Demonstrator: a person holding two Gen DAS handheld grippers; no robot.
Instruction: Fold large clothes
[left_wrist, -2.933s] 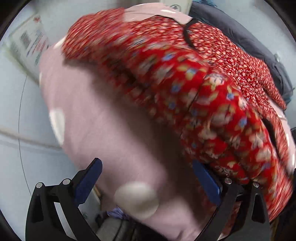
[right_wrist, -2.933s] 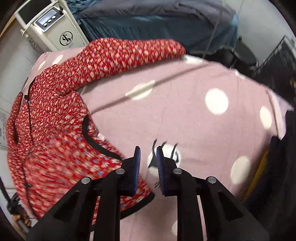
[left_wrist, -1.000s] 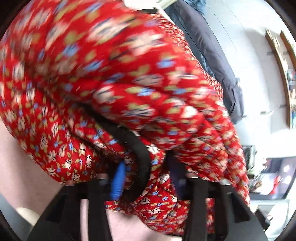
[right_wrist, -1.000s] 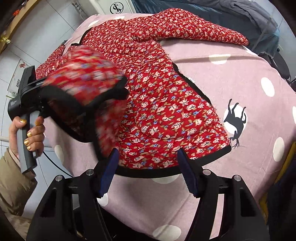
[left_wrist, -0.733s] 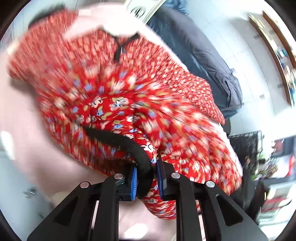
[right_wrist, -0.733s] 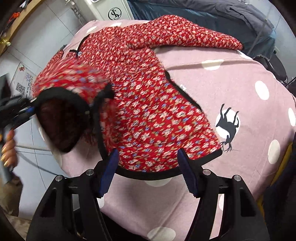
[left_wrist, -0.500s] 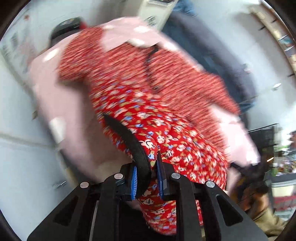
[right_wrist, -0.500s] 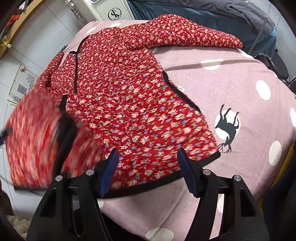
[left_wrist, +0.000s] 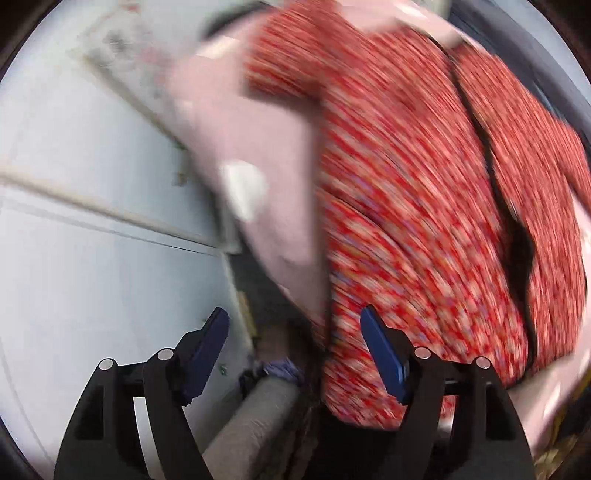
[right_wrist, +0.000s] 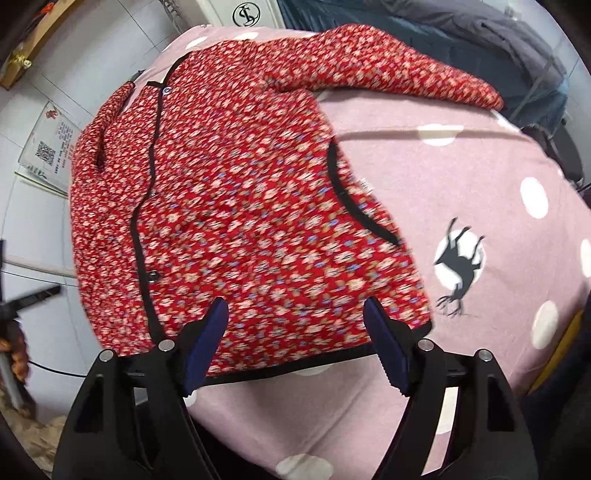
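Note:
A red floral jacket (right_wrist: 236, 206) with black trim lies spread on a pink polka-dot cloth (right_wrist: 461, 184), one sleeve stretched to the far right. My right gripper (right_wrist: 295, 325) hovers over the jacket's near hem, its jaws opening, with nothing pinched between them. In the blurred left wrist view the jacket (left_wrist: 424, 206) fills the right side. My left gripper (left_wrist: 295, 332) sits off the table's left edge beside the jacket's hem, its jaws opening and empty.
A white appliance with a round logo (right_wrist: 246, 14) stands behind the table. Dark bedding (right_wrist: 480, 33) lies at the back right. A printed sheet (right_wrist: 48, 147) lies on the pale tiled floor (left_wrist: 92, 258) to the left. A grey tube (left_wrist: 255, 424) runs under the table edge.
My left gripper let go of the jacket's black-trimmed hem and opened, swinging out past the table's left edge. The lifted half of the jacket now lies flat. My right gripper opened a little wider.

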